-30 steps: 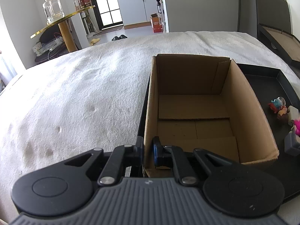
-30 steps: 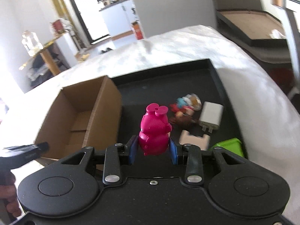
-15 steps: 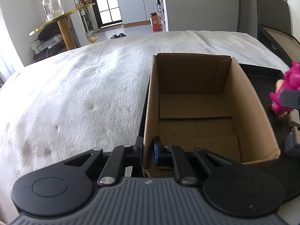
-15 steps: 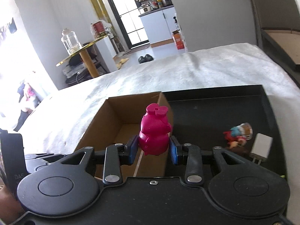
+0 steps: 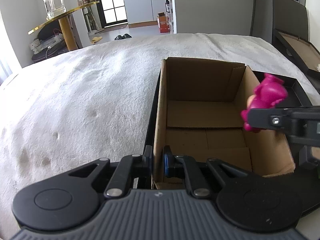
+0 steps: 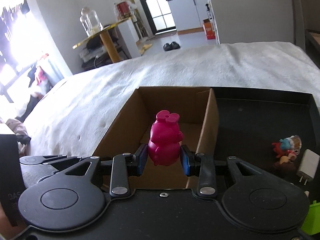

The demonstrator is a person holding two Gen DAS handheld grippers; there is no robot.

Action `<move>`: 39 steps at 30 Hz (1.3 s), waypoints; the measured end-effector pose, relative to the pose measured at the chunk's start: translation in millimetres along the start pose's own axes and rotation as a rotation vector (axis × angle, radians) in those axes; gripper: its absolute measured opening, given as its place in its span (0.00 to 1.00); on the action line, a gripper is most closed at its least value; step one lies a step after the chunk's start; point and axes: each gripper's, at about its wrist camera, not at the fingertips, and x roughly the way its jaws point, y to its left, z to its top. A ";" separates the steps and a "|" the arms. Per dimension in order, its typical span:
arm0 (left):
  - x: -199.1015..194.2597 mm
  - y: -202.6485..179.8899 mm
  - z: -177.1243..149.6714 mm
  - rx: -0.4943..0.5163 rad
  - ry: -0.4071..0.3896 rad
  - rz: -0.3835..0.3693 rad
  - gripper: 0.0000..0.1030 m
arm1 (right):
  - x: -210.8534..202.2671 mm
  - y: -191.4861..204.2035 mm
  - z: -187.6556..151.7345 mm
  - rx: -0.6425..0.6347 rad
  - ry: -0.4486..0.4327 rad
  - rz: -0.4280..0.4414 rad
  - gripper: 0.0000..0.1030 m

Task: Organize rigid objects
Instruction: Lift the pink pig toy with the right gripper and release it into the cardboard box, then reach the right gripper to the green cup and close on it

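Observation:
An open cardboard box (image 5: 202, 120) stands on a black tray (image 6: 266, 120). My left gripper (image 5: 158, 161) is shut on the box's near left wall (image 5: 159, 140). My right gripper (image 6: 163, 158) is shut on a magenta toy figure (image 6: 165, 140) and holds it above the box's (image 6: 174, 108) right side; the figure also shows in the left wrist view (image 5: 264, 100). The box's floor is bare.
On the tray right of the box lie a small colourful figurine (image 6: 288, 148), a white charger plug (image 6: 307, 166) and a green block (image 6: 313, 218). The tray sits on a white blanket (image 5: 90, 100). A gold side table with a glass jar (image 5: 53, 2) stands at the far left.
My right gripper has carried the magenta figure left from over the tray to over the box's right side. My left gripper has stayed clamped on the box wall.

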 end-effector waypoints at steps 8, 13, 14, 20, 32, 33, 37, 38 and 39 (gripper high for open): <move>2.1 -1.2 2.3 0.001 0.005 0.004 0.10 | 17.8 2.0 9.0 0.035 -0.002 0.059 0.40; 1.8 -2.5 2.5 0.004 0.015 0.019 0.11 | 16.6 -3.0 5.2 0.047 0.017 0.053 0.42; 1.8 -3.2 2.5 0.004 0.016 0.022 0.11 | 14.7 -4.8 3.9 0.052 0.019 0.052 0.42; 1.0 -7.7 2.8 0.008 0.020 0.036 0.12 | -4.2 -12.6 -7.6 0.067 0.019 0.046 0.42; -4.8 -11.3 9.1 0.031 0.025 0.084 0.26 | -35.1 -31.6 -12.7 0.099 -0.021 0.018 0.42; -6.1 -12.4 10.0 0.036 0.024 0.087 0.26 | -38.1 -36.0 -14.3 0.104 -0.025 0.007 0.42; -7.6 -19.2 13.0 0.064 0.033 0.095 0.47 | -47.7 -54.6 -20.8 0.126 -0.026 -0.045 0.42; -7.4 -21.9 13.7 0.075 0.033 0.104 0.56 | -49.9 -59.4 -22.8 0.133 -0.025 -0.057 0.43; -7.7 -24.8 14.0 0.087 0.027 0.118 0.60 | -52.1 -63.4 -25.2 0.138 -0.024 -0.070 0.44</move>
